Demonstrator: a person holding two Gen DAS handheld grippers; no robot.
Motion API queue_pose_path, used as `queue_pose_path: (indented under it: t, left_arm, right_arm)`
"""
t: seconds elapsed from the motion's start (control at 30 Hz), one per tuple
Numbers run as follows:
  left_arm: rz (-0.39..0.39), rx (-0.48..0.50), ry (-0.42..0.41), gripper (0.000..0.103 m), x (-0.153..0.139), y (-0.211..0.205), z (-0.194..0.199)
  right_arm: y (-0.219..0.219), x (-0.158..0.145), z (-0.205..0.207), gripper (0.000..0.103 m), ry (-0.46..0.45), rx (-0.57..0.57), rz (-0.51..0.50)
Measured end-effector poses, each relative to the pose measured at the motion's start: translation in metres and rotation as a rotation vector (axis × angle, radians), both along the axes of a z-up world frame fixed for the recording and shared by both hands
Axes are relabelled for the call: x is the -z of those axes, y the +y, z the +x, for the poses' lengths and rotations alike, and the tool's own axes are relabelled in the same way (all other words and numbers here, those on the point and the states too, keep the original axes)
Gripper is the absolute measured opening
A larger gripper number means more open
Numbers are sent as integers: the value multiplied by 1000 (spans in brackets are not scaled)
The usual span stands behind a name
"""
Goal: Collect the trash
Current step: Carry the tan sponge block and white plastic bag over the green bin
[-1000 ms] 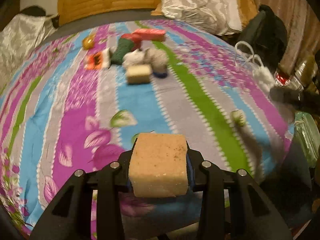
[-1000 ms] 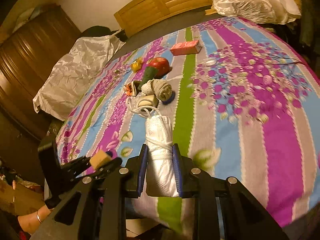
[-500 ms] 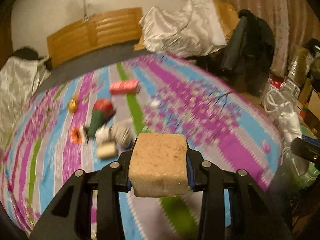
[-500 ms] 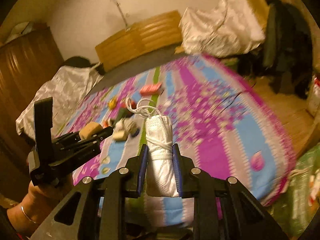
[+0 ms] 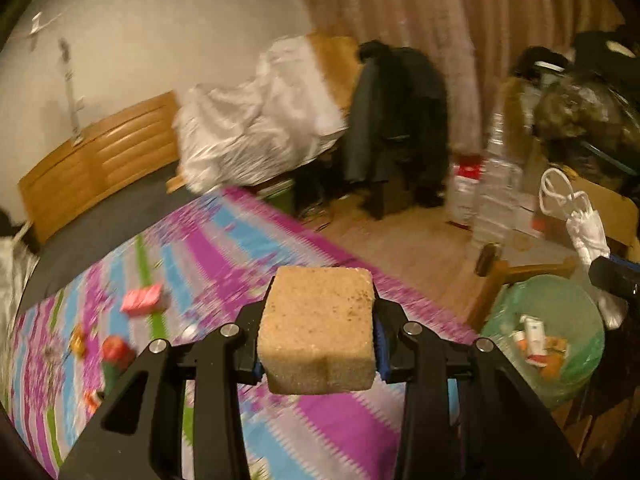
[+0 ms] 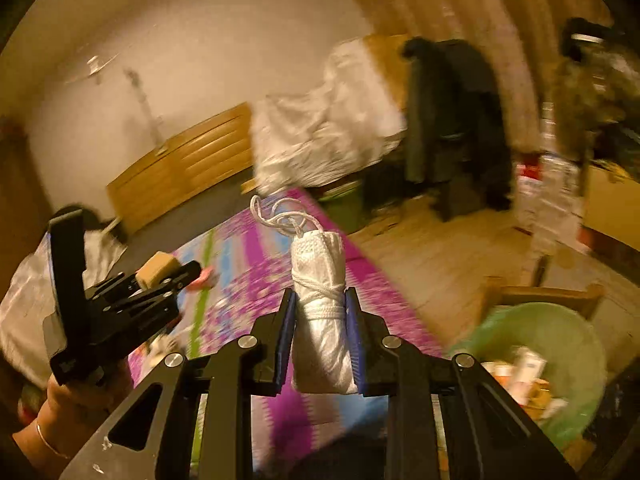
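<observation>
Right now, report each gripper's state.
Left gripper: shut on the tan sponge block.
Right gripper: shut on the white tied bundle.

Right gripper [image 6: 320, 340] clamps a white cord-bound bundle [image 6: 322, 320] upright between its fingers [image 6: 286, 340]. Left gripper [image 6: 168, 274] at left holds a tan block [image 6: 156, 266]. Green bin [image 6: 576, 328] of litter lower right, beside the striped bed [image 6: 248, 264]

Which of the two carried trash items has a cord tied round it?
The white bundle in the right tongs; the left tongs hold a plain tan sponge block.
</observation>
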State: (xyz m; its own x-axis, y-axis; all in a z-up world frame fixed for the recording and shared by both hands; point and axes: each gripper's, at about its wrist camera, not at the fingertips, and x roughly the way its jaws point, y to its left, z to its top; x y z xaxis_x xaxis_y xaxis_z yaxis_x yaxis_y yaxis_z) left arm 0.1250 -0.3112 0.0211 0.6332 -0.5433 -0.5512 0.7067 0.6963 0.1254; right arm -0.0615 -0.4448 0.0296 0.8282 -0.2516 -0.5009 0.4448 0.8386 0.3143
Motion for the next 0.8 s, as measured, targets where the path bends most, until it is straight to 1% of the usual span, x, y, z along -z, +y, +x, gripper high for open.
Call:
queue_pose_path:
  t: [0.17, 0.4, 0.6, 0.7, 0.8]
  left_arm:
    - [29, 137, -24, 37, 1, -67, -27]
    - [90, 296, -34, 37, 13, -142, -67]
    - [131, 383, -21, 37, 27, -186, -92]
    - [158, 414, 2, 37, 39, -201, -101]
    - [181, 442, 12, 37, 47, -213, -112]
  right_arm:
    - [-52, 1, -49, 26, -1, 151, 11]
    - [-109, 14, -112, 26, 11, 325, 32]
    - [-139, 33, -139, 26, 46, 437, 36]
    - [-145, 44, -146, 26, 72, 473, 44]
    - [-146, 53, -150, 26, 114, 502, 30]
